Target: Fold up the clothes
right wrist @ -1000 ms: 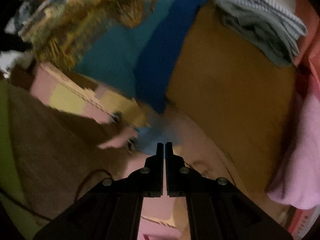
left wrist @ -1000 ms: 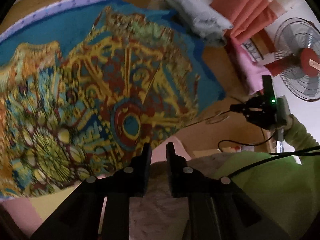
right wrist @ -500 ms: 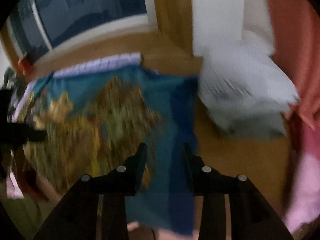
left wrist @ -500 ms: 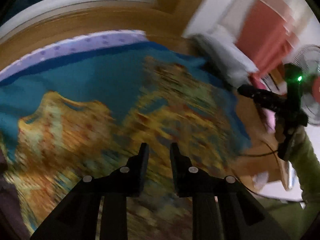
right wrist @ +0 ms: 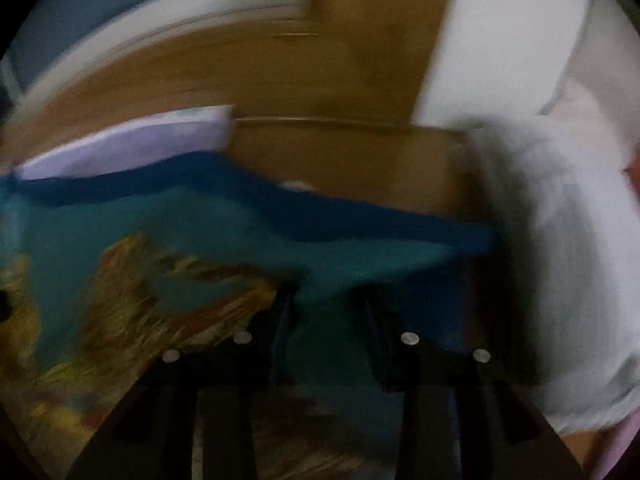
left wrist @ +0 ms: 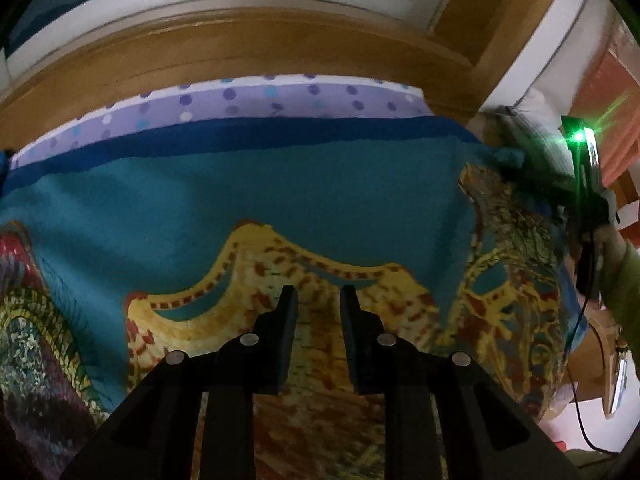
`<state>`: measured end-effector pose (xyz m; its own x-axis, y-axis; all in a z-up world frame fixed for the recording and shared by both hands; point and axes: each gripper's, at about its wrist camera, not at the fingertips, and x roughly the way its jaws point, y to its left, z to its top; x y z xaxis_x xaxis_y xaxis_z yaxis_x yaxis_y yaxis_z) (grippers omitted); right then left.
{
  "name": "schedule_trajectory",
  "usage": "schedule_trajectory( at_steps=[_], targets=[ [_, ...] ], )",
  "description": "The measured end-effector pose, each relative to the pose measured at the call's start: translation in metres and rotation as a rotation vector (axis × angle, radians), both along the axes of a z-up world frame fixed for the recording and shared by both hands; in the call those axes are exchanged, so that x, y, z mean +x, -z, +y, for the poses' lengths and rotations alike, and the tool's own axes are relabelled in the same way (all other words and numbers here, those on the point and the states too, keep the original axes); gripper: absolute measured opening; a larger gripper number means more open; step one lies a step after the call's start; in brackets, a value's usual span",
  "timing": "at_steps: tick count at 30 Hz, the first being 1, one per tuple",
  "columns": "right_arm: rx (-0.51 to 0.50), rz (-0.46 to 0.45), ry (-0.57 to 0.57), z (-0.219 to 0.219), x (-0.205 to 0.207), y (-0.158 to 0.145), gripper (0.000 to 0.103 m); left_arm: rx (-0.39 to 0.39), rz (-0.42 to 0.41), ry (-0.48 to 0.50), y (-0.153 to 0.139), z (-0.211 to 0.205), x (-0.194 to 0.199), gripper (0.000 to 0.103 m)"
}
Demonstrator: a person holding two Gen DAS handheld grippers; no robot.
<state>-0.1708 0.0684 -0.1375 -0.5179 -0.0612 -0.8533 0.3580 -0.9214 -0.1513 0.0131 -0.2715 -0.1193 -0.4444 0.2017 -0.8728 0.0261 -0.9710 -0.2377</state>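
A: What is lying ahead of the left claw [left wrist: 316, 294]?

B: A teal printed cloth [left wrist: 280, 200] is spreading out flat in front of it and running off to both sides. The jaws are standing a little apart with nothing between them, hovering over the yellow and red pattern.

A: And beyond its tips?

B: The cloth's dark blue border is lying there, with a purple dotted sheet [left wrist: 248, 98] past that, on a wooden surface.

A: The right claw [right wrist: 326, 300]?

B: It is gaping wider, also gripping nothing, over the cloth's right part; the far corner is sitting ahead of it and to its right. A white fabric heap [right wrist: 560, 260] is resting further right.

A: How is the cloth likely handling?

B: I am judging it thin, light and limp, so it is probably sagging wherever unsupported. Pinching the border at two corners seems best
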Motion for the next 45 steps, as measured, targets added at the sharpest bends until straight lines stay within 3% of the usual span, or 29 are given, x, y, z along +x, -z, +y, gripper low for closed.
schedule_trajectory(
  at_steps=[6, 12, 17, 19, 21, 26, 29, 32, 34, 37, 40, 42, 45],
  targets=[
    [0.176, 0.097, 0.033, -0.006, -0.026, 0.006, 0.033, 0.032, 0.030, -0.014, 0.012, -0.013, -0.009, 0.021],
    [0.101, 0.116, 0.049, 0.001, 0.005, -0.025, 0.035, -0.020, 0.065, -0.003, 0.015, -0.009, -0.027, 0.021],
    [0.032, 0.078, -0.150, 0.001, 0.090, -0.049, 0.047, -0.091, 0.069, -0.023, 0.014, 0.001, -0.039, 0.021],
    [0.019, 0.044, -0.224, -0.002, 0.126, -0.046, 0.047, -0.056, 0.061, -0.073, 0.009, 0.001, -0.030, 0.021],
    [0.007, 0.015, -0.294, -0.003, 0.158, -0.041, 0.047, -0.018, 0.088, -0.125, -0.001, 0.002, -0.009, 0.021],
    [-0.028, 0.002, -0.441, -0.022, 0.211, -0.043, 0.047, -0.054, 0.111, -0.272, -0.025, -0.001, 0.082, 0.021],
    [-0.070, 0.004, -0.528, -0.044, 0.213, -0.049, 0.047, -0.071, 0.082, -0.410, -0.031, -0.011, 0.151, 0.022],
    [-0.113, -0.004, -0.573, -0.069, 0.214, -0.051, 0.047, -0.032, 0.046, -0.541, -0.027, -0.024, 0.218, 0.037],
    [-0.146, -0.019, -0.603, -0.091, 0.211, -0.053, 0.047, 0.027, 0.036, -0.616, -0.021, -0.036, 0.257, 0.040],
    [-0.206, -0.086, -0.654, -0.133, 0.203, -0.051, 0.049, 0.118, 0.050, -0.682, -0.010, -0.055, 0.283, 0.040],
    [-0.196, -0.100, -0.692, -0.159, 0.210, -0.047, 0.052, 0.199, 0.099, -0.728, -0.005, -0.075, 0.293, 0.040],
    [-0.186, -0.105, -0.716, -0.176, 0.216, -0.045, 0.052, 0.198, 0.135, -0.734, -0.001, -0.086, 0.296, 0.041],
    [-0.171, -0.113, -0.752, -0.201, 0.224, -0.041, 0.052, 0.203, 0.119, -0.787, 0.007, -0.101, 0.294, 0.041]
  ],
)
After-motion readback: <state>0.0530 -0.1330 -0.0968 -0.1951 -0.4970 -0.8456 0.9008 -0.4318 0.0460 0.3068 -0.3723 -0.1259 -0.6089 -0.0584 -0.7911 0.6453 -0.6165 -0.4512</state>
